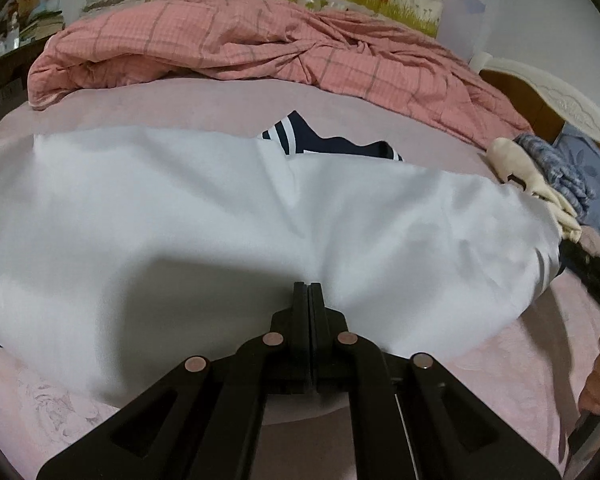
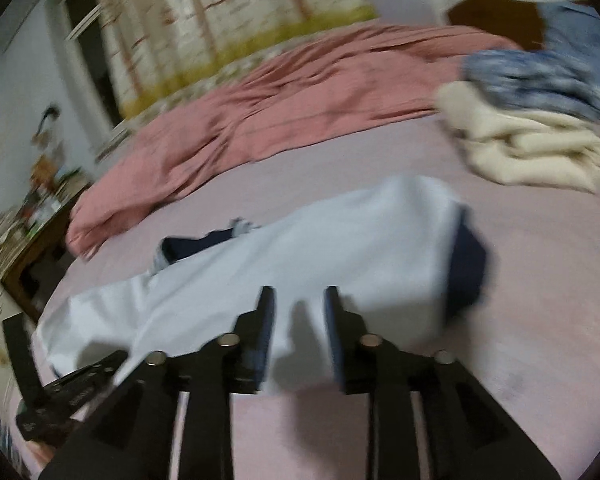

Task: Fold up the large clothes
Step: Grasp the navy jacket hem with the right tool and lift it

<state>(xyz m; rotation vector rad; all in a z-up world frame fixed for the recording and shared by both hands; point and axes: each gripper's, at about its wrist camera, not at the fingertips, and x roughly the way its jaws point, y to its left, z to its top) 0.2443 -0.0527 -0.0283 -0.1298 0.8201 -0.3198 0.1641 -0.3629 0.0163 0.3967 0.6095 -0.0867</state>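
Left hand-held gripper [image 1: 308, 292] closed over white garment [image 1: 220, 208] — right hand-held gripper [image 2: 300, 300] parted, empty.

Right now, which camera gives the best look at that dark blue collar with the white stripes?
The left wrist view. It is sharp there, and the striped navy collar shows clearly beyond the white garment. In the right wrist view the same collar is only a blurred dark patch; its stripes cannot be made out.

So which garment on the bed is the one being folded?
Start from the crumpled pink checked quilt at the back of the bed. In front lies the white garment, spread wide. Unlike the cream and blue clothes piled aside, it has navy trim with white stripes.
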